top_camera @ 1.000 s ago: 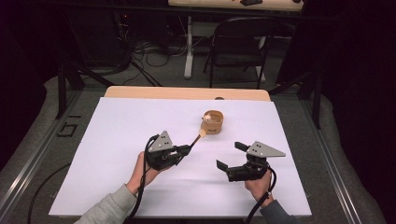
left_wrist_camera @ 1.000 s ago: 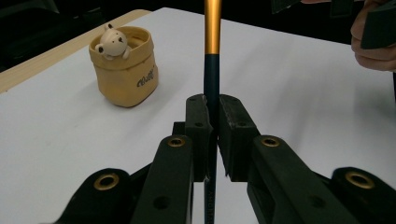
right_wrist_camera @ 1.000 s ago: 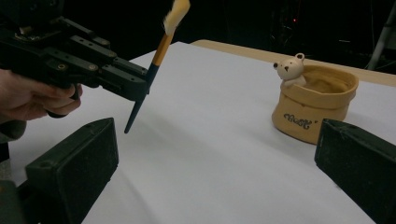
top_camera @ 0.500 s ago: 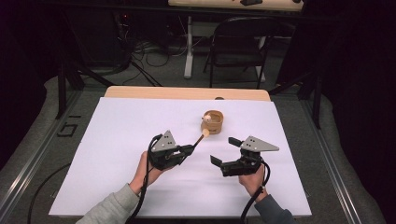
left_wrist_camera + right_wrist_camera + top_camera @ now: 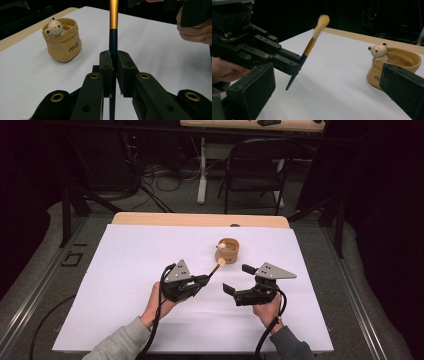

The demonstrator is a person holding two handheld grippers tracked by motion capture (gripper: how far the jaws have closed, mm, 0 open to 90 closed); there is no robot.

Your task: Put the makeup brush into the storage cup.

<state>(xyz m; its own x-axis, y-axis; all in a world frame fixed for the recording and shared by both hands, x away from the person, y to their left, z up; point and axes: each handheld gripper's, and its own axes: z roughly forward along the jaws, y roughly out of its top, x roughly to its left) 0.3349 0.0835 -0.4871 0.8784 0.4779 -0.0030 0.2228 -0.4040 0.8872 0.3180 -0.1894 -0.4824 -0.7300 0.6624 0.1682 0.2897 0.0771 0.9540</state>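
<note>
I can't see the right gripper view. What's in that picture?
A black gripper held in a hand pinches a small brush by its dark handle, fluffy tip tilted up above the white table. At the right stands a tan pot with a little bear on its rim. Two wide-apart black jaws frame the bottom corners.

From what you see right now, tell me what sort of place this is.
Probably a lab or studio set up for recording. A white-covered table stands in a dark room, with loose cables on the floor, a folding chair behind it, and a second table's edge at the back.
</note>
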